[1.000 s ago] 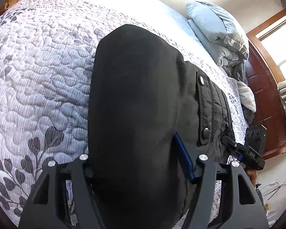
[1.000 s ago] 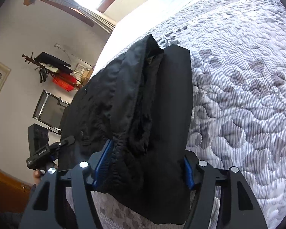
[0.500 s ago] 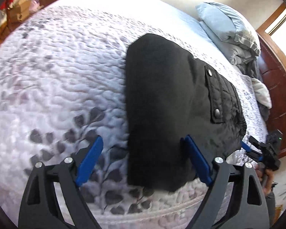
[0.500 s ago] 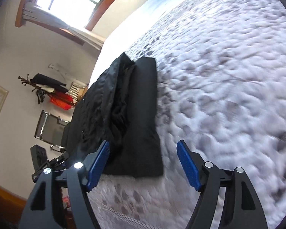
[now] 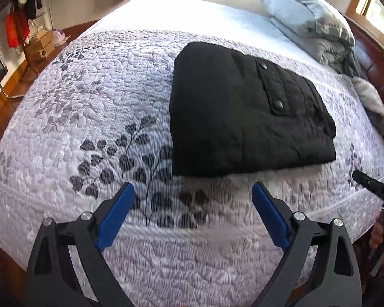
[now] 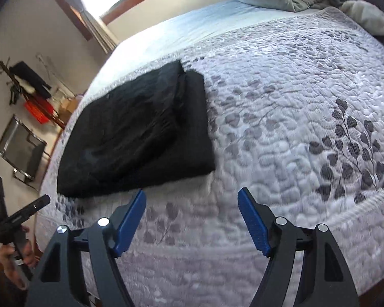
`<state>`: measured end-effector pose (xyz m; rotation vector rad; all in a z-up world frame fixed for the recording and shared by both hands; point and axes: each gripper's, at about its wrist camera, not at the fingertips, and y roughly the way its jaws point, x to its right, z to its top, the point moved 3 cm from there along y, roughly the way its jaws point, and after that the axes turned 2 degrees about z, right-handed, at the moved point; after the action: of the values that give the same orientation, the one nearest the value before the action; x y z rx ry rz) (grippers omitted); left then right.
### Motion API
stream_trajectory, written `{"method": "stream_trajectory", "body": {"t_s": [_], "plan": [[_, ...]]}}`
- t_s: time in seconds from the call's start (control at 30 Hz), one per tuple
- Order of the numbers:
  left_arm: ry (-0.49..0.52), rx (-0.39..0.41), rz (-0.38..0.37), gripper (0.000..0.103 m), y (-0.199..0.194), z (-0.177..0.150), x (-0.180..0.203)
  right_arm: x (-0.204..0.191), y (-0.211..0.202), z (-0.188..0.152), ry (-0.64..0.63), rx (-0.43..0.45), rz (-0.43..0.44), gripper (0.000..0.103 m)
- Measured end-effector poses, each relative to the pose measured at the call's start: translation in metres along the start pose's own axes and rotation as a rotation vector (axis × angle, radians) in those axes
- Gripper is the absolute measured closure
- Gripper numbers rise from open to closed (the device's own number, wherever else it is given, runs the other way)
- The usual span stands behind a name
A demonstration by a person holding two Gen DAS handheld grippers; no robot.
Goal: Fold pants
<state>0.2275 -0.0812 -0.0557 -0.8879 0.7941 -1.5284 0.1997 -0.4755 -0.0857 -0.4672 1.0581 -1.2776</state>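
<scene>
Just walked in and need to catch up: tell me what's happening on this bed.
A person is folding black pants with a handheld gripper in each hand. The pants lie folded in a compact rectangle on the quilted bedspread. The left gripper and right gripper have just been opening; both now stand open over bare quilt, nothing between their jaws, short of the pants' near edge.

The left gripper, black-framed with blue pads, hangs tilted downward over the near edge of the bed, jaws just spread wide with nothing between them. The matching right gripper hangs likewise, jaws apart and empty. A hand grips the left gripper's handle.
</scene>
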Motion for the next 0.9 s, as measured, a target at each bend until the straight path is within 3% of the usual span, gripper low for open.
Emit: {"method": "stream_trajectory", "body": {"t_s": [0.37, 0.6, 0.9], "plan": [[-0.008, 0.018, 0.012, 0.006, -0.028, -0.021, 0.007, -0.055, -0.004, -0.042, -0.077, -0.048, -0.063, 0.024], [-0.027, 0.054, -0.006, 0.005, -0.050, -0.019, 0.011, -0.079, -0.021, -0.041, -0.109, -0.030, -0.052, 0.019], [-0.012, 0.083, 0.045, 0.005, -0.068, -0.015, 0.015, -0.088, -0.040, -0.034, -0.103, -0.022, -0.083, 0.018]]}}
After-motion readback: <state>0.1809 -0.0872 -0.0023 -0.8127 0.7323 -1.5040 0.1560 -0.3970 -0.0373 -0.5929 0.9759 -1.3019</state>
